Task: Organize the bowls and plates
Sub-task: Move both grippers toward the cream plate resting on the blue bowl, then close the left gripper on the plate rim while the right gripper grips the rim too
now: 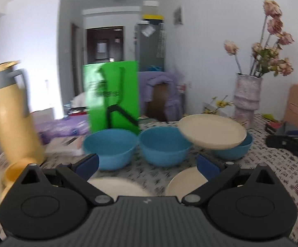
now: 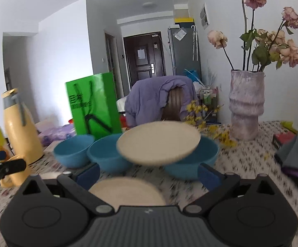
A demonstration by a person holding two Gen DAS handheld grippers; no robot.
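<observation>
Both hand-held grippers are hovering low over the tabletop (image 2: 241, 164), and both are standing wide with nothing between the pads. The left hand-held gripper (image 1: 148, 165) is pointing at two cream plates lying flat, one (image 1: 116, 186) by its left finger and one (image 1: 185, 183) by its right. The right hand-held gripper (image 2: 148, 174) is looking over one flat plate (image 2: 126, 191) straight ahead.

Beyond them, three blue bowls are sitting in a row: left bowl (image 1: 110, 146), middle bowl (image 1: 164, 145), right bowl (image 1: 234, 151). And here is the worry: a tilted plate (image 1: 211, 131) is resting crooked on the right bowl's rim, overhanging toward the middle one. A nudge from either gripper looks likely to tip it off.

Further out, a vase of dried roses (image 2: 246, 105) is standing near the right bowl, and a yellow jug (image 1: 11, 111) is standing beside the left one. A wide swing could topple either. Both views are blurring, so clearances are hard to judge.
</observation>
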